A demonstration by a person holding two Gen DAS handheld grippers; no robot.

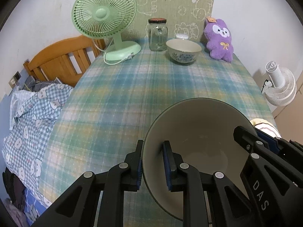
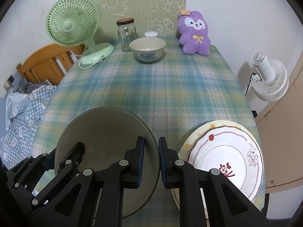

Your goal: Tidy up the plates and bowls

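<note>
I am gripping the grey bowl [image 1: 197, 132] near the table's [image 2: 151, 87] front edge, left fingers [image 1: 153, 165] and right fingers [image 2: 151, 159] clamped on opposite rims; I should be lowering both evenly, keeping it level.

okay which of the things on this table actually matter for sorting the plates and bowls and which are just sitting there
Part of the job:
grey bowl, clamped on opposite rim sides by left gripper and right gripper
patterned bowl
stacked plates

Just lying about:
green fan
glass jar
purple plush
white fan
</note>
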